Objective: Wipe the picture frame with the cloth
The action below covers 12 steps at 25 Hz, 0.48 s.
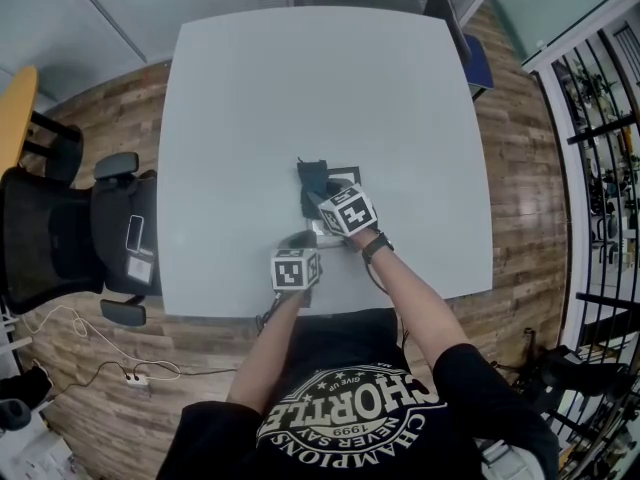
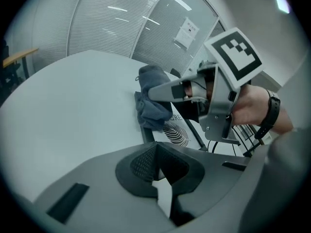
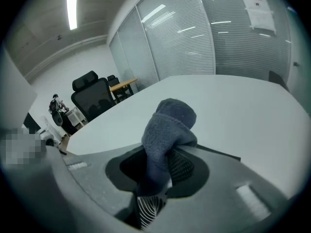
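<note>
A black picture frame (image 1: 347, 174) with a white leaf-pattern print (image 2: 177, 132) lies flat on the white table (image 1: 300, 88), near its front middle. My left gripper (image 1: 299, 241) is at the frame's near edge, and its jaws (image 2: 155, 152) look shut on that edge. My right gripper (image 1: 320, 194) is shut on a dark blue cloth (image 1: 312, 180) and holds it down on the frame's far left part. In the right gripper view the cloth (image 3: 170, 125) bulges up out of the jaws (image 3: 163, 166), with the print (image 3: 148, 208) just below.
A black office chair (image 1: 60, 238) stands left of the table, beside a yellow tabletop (image 1: 15, 108). Another dark chair (image 1: 450, 18) is at the far right corner. A black railing (image 1: 600, 168) runs along the right. Cables and a power strip (image 1: 130, 378) lie on the wooden floor.
</note>
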Motion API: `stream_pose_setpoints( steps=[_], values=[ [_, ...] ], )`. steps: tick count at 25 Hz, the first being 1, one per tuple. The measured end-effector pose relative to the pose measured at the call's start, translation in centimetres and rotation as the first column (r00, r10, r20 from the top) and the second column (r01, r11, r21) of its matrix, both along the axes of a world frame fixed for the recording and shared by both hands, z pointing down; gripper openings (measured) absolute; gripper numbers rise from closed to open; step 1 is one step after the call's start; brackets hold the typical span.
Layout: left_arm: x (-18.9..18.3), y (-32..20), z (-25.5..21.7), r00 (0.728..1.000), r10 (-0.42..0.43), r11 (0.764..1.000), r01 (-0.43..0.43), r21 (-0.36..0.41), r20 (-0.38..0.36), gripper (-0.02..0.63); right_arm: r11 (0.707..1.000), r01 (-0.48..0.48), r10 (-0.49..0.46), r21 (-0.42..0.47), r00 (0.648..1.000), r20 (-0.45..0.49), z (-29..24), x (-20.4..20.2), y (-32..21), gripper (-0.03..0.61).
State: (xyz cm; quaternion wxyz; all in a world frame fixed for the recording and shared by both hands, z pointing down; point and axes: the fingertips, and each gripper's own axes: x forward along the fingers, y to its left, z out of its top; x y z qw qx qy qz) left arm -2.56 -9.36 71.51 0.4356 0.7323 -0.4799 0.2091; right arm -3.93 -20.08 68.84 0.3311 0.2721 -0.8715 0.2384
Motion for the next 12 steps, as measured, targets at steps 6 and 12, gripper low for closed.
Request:
stream_pose_setpoints(
  steps=[6,12],
  values=[
    [-0.1,0.0,0.0,1.000,0.003,1.000,-0.003,0.004,0.004,0.005,0.998,-0.052,0.053,0.025,0.997,-0.064,0.7,4.5,-0.6,0.095],
    [-0.1,0.1,0.0,1.000,0.009,1.000,-0.009,0.004,0.002,0.005,0.990,-0.129,0.133,0.050,0.986,-0.102,0.4,9.4,-1.5,0.095]
  ],
)
